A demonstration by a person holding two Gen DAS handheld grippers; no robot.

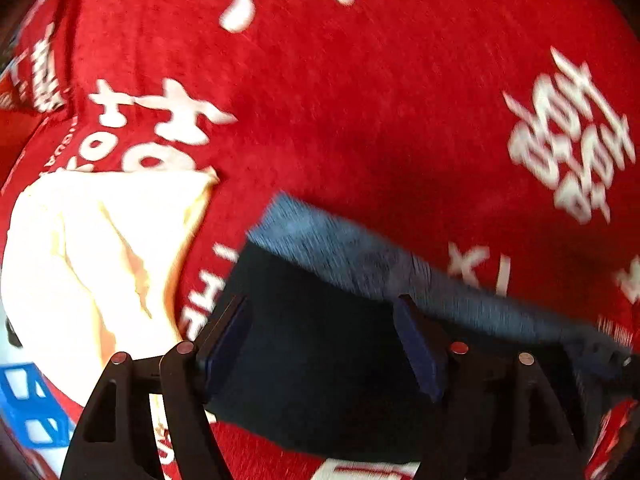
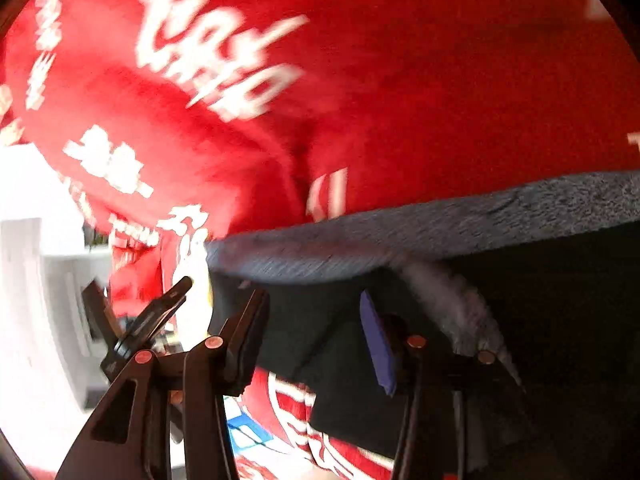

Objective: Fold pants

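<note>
Our left tongs [image 1: 324,344] stand wide, and the dark blue pants [image 1: 320,360] fill the gap between their two blue pads; whether the pads actually pinch the cloth we cannot tell, since motion blurs the view. Our right tongs [image 2: 316,340] are spread in the same way, with the pants [image 2: 440,236] draped across and between them, a thick grey-blue hem or waistband running just beyond the tips. We judge that one edge of the garment is lifted at two spots so it stays taut for a fold. Below and beyond both pairs of tongs lies a red cloth with white lettering [image 1: 360,100], covering what may be a desk. Ahead and to the left of our left tongs rests one pale cream fabric item [image 1: 100,260], near the pants but apart from them. We count one pair of pants, two pairs of tongs, one cream item.
</note>
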